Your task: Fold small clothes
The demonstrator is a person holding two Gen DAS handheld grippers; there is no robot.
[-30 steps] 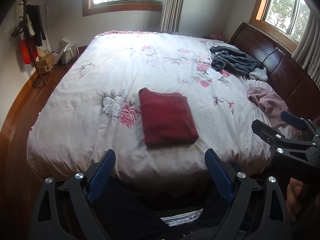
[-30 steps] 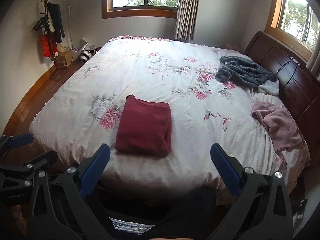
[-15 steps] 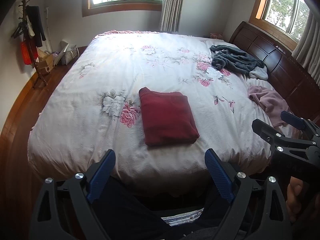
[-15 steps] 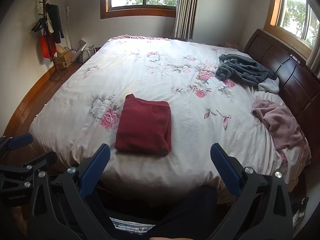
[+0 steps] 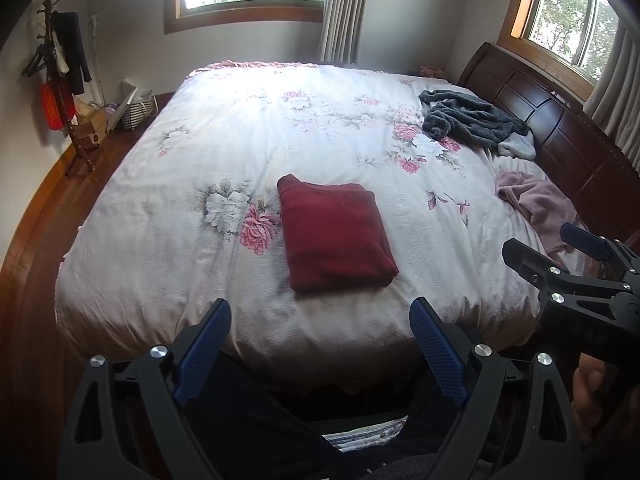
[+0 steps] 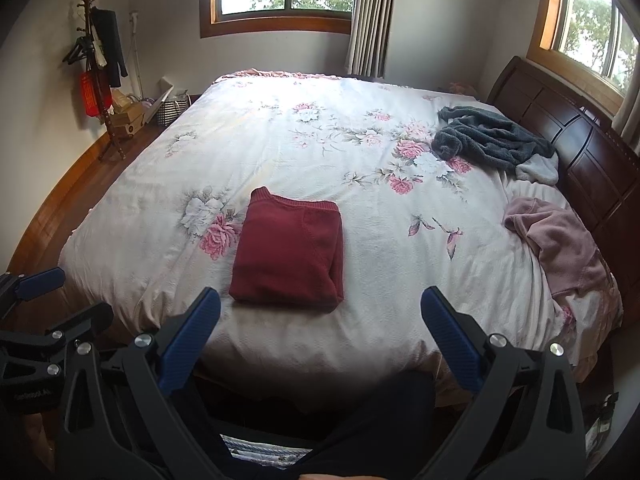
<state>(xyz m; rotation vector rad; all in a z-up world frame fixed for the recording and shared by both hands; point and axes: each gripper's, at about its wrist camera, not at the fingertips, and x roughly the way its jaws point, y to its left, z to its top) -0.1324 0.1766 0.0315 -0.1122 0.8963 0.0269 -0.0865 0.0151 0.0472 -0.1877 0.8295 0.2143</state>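
Hovering | left gripper (image 5: 320, 344), right gripper (image 6: 320, 336) jaws wide apart, empty | red garment (image 6: 290, 252) folded

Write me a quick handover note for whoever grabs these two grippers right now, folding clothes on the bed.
Left gripper: open, empty, held off the near edge of the bed.
Right gripper: open, empty, alongside the left one.
Done: the red garment lies folded into a neat rectangle near the bed's front edge.
Left: the pink garment is crumpled at the right side near the headboard; the dark grey garment is bunched farther back, beside a pale grey piece.
Suggested next: probably the pink one, since it looks nearest.
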